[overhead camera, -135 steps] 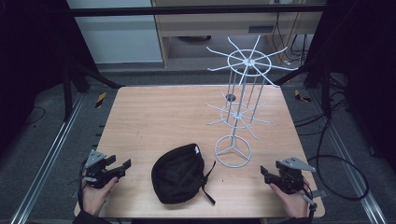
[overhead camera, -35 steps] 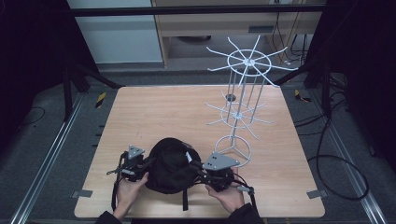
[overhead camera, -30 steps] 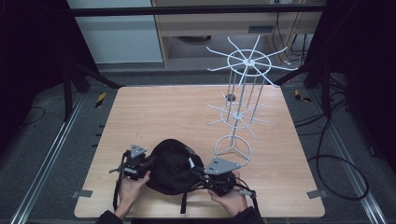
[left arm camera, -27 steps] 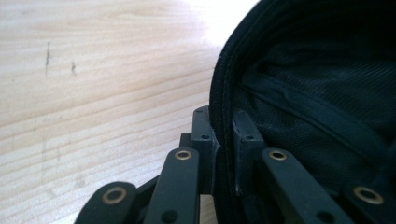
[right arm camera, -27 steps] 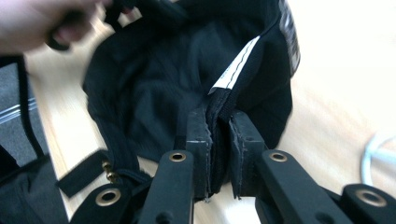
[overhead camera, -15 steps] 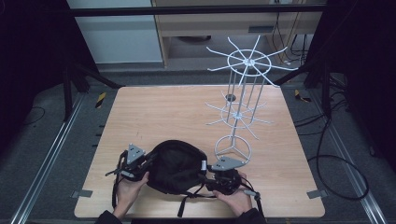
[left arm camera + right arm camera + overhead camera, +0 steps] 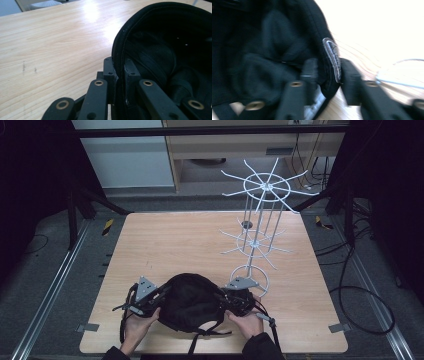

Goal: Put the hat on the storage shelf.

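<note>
The left tongs are clamped on the rim of a black cap; in the left gripper view the two jaws stand close together with the stitched edge of the fabric pinched between them, one jaw outside and one inside the hollow. The right tongs are clamped on the opposite rim, the blurred right gripper view showing a jaw on either side of the cap's edge, with a pale-outlined patch on the fabric just above the grip.

In the high view the left tongs and right tongs sit at the cap's left and right sides, each held by a hand coming in from the bottom, the other hand close beside the cap's dangling strap. The cap is near the front edge of the wooden worktop, about midway along it.

A white wire display stand with two tiers of radiating arms rises on the right half of the worktop, its ring base just behind the right tongs.
</note>
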